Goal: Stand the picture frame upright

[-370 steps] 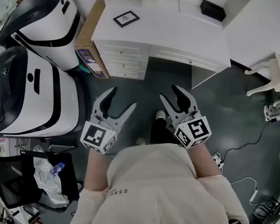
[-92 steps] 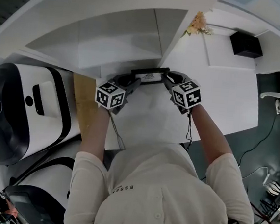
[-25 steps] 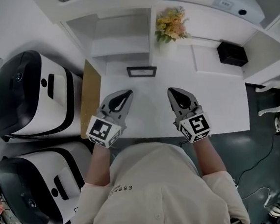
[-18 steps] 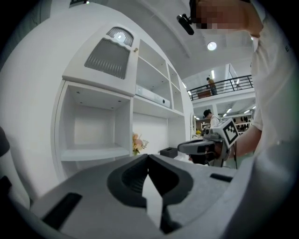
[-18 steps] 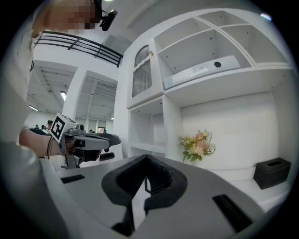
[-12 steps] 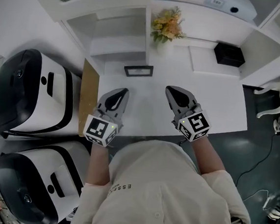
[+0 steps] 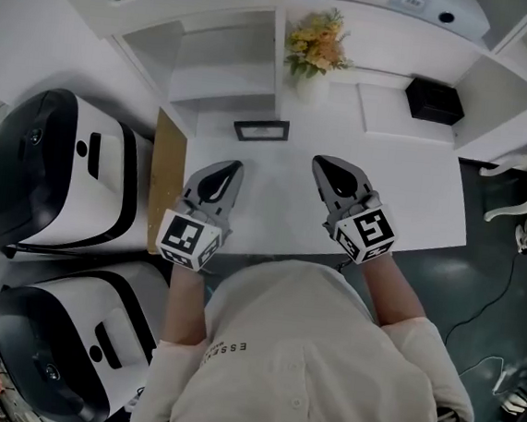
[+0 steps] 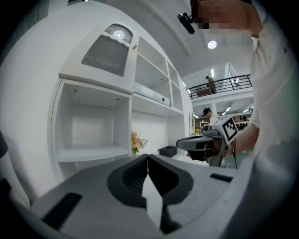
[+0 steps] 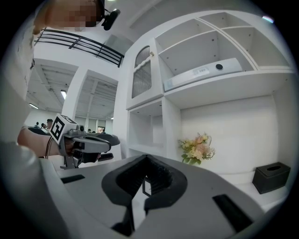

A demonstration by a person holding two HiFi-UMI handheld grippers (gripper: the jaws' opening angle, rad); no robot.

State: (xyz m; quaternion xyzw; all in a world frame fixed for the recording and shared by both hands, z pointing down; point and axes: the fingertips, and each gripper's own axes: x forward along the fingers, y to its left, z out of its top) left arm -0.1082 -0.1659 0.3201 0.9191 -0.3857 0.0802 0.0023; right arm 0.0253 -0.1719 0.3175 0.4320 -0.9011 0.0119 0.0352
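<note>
The black picture frame (image 7: 261, 130) stands upright on the white desk (image 7: 414, 187), near the open shelves at the back. Nothing touches it. My left gripper (image 7: 234, 166) hovers over the desk in front of the frame and a little to its left, jaws shut and empty. My right gripper (image 7: 322, 163) is to the frame's right and nearer to me, also shut with nothing in it. In the right gripper view a sliver of the frame (image 9: 146, 186) shows just past the closed jaws of the right gripper (image 9: 147, 158). The left gripper (image 8: 148, 156) points toward the shelves.
A vase of flowers (image 7: 316, 48) stands right behind the frame, and a black box (image 7: 435, 99) sits at the back right. Two large white machines (image 7: 54, 167) and a brown board (image 7: 167, 173) flank the desk's left edge. White shelf compartments (image 7: 226, 67) rise behind.
A few seconds ago both grippers were at the frame; they have since pulled back and it stands alone. Over the last second they barely moved and stayed shut.
</note>
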